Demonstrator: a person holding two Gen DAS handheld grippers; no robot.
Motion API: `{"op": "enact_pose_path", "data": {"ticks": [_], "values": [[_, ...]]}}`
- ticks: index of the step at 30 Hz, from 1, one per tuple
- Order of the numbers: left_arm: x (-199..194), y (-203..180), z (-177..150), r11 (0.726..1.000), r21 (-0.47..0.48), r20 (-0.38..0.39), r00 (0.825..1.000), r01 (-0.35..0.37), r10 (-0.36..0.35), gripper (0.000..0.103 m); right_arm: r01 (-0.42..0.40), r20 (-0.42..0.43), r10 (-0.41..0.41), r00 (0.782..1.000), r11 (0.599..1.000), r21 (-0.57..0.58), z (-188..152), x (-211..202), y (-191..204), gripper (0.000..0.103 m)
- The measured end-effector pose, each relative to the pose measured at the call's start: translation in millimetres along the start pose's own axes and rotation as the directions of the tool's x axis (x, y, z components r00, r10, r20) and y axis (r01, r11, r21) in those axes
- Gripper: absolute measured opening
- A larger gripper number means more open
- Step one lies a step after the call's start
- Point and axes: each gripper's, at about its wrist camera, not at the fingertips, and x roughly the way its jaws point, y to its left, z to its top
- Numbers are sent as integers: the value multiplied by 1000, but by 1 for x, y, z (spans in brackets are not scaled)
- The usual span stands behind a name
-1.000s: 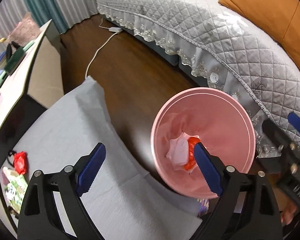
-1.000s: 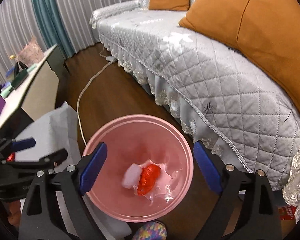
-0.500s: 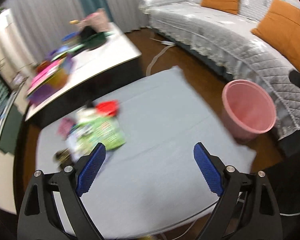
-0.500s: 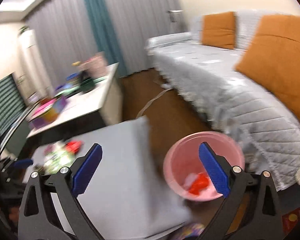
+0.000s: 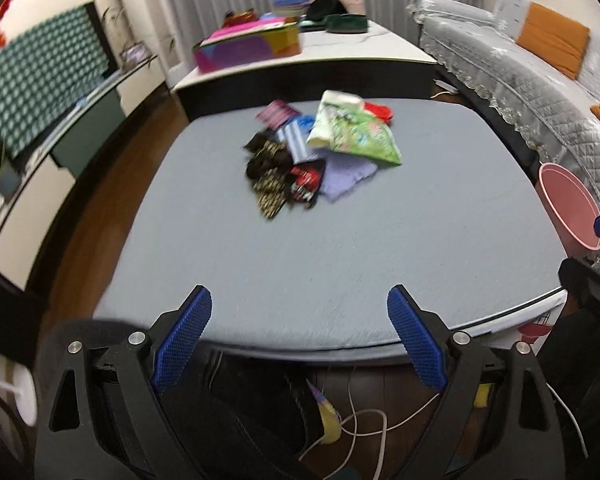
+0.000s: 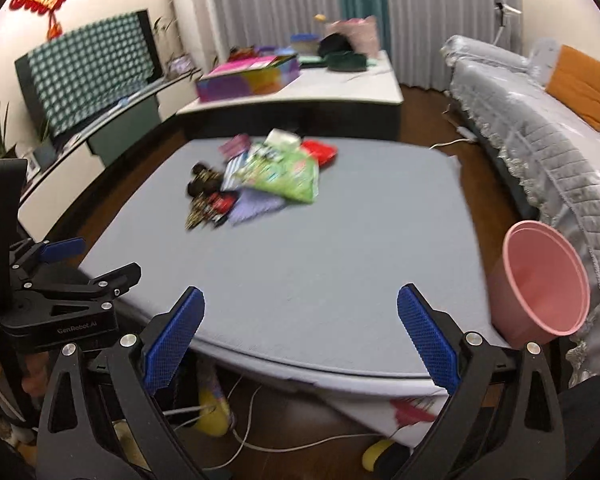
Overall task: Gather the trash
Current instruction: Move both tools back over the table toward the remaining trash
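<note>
A: Both pairs of tongs up at the near edge of the table, and look at that, the left tongs [image 5: 300,344] have their blue ribbed pads spread wide with nothing between them.

B: Same on the other side. The right tongs [image 6: 300,340] stand apart too, holding nothing, hovering over the near rim of the grey cloth-covered table [image 6: 340,272].

A: And the trash? Straight ahead of both pairs, well beyond the fingertips, sits a heap of crumpled wrappers and packets [image 5: 320,152] on the far half of the table.

B: On top of it, a green printed snack bag [image 6: 288,176], with a red wrapper [image 6: 320,151] peeking out behind it. On the near-left side of the heap, black-and-gold foil wrappers [image 5: 270,176], and a pale purple flat piece [image 5: 346,174] lying under the green bag's near edge.

A: It's blurred, so the smaller pieces can't be told apart.

B: Off to the right of the right tongs, the round pink plastic bin [image 6: 540,280] stands on the floor, just beside the table's right edge and up against the grey quilted sofa [image 6: 540,140].

A: From the left wrist view that bin [image 5: 568,208] sits far right, beyond the right-hand pad.

B: And the left tongs show at the left edge of the right view, well apart from the heap.
</note>
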Motion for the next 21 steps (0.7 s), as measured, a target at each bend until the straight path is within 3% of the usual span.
{"op": "enact_pose_path", "data": {"ticks": [11,18,21], "values": [[4,23,-4,996,-86,10,1000,26,-25,87,21,-1,-21,1000,999,-50,17,5,19,96],[24,56,35,988,-143,4,998,-57,58,87,83,44,-80,996,993,-86,68,38,16,96],[36,81,61,974,-217,10,997,-70,74,87,97,50,-92,994,991,-95,91,69,19,96]]}}
